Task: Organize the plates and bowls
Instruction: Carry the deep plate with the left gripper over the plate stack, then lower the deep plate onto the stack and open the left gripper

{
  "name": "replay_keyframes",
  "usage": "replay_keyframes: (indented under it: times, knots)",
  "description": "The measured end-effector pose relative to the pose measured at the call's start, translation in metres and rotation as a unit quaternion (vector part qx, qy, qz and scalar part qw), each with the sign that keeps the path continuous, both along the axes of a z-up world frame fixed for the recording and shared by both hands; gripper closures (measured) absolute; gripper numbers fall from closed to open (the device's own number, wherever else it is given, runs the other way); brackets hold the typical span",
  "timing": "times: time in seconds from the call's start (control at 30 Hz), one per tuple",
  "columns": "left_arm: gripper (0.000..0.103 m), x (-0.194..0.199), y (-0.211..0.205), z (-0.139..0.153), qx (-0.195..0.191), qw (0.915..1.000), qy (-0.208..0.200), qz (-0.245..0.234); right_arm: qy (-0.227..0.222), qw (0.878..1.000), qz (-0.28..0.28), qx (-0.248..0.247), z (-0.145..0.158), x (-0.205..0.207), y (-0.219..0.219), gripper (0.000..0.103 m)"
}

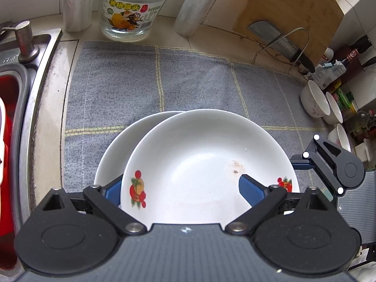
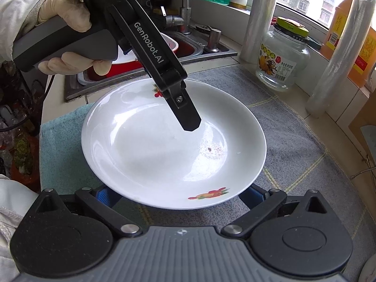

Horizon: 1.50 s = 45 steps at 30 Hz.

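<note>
**Plate stacking under way; bowls untouched**

On the worktop point(image 1: 235, 44), a grey cloth point(image 1: 188, 82) is seen carrying two plates. The upper plate point(image 1: 206, 164) is laid off-centre over the lower plate point(image 1: 112, 155), face up; being round, no long axis is shown. Three bowls point(image 1: 315, 101) are left far right, unsorted. The left hand-held gripper point(image 1: 185, 188) is spread across the upper plate's near rim. The right hand-held gripper point(image 2: 176, 196) straddles the same rim; its state cannot be told.

White plate point(image 2: 164, 155) w/ fruit print.
</note>
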<state>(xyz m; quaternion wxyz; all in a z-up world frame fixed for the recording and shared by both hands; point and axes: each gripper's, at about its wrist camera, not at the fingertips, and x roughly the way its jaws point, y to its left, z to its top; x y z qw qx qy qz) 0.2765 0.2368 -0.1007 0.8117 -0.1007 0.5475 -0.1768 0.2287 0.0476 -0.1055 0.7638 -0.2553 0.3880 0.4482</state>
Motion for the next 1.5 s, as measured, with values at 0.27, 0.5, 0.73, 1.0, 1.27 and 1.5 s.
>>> replay_keyframes:
  times: [0.27, 0.5, 0.73, 1.0, 1.27, 1.5]
  knots:
    - [0.006, 0.002, -0.001, -0.004, 0.01, 0.9999, 0.012, -0.003, -0.006, 1.0, 0.009, -0.006, -0.001, -0.002, 0.002, 0.0]
    - [0.006, 0.003, -0.005, -0.005, 0.031, 0.9991, 0.022, -0.017, -0.009, 1.0, 0.011, -0.008, -0.001, -0.002, 0.002, 0.0]
    - [0.006, 0.006, -0.015, -0.004, 0.077, 0.994, 0.041, -0.065, -0.011, 1.0, 0.011, -0.007, 0.0, -0.005, 0.002, 0.0]
    - [0.006, 0.006, -0.016, -0.001, 0.092, 0.9908, 0.054, -0.084, -0.014, 1.0, 0.013, -0.006, 0.001, -0.006, 0.001, 0.0]
    - [0.007, 0.004, -0.015, 0.0, 0.093, 0.9908, 0.052, -0.083, -0.015, 1.0, 0.013, -0.008, 0.002, -0.007, 0.001, 0.0]
    - [0.007, -0.001, -0.009, 0.003, 0.087, 0.9918, 0.049, -0.079, -0.015, 1.0, 0.011, -0.007, 0.003, -0.008, 0.001, 0.0]
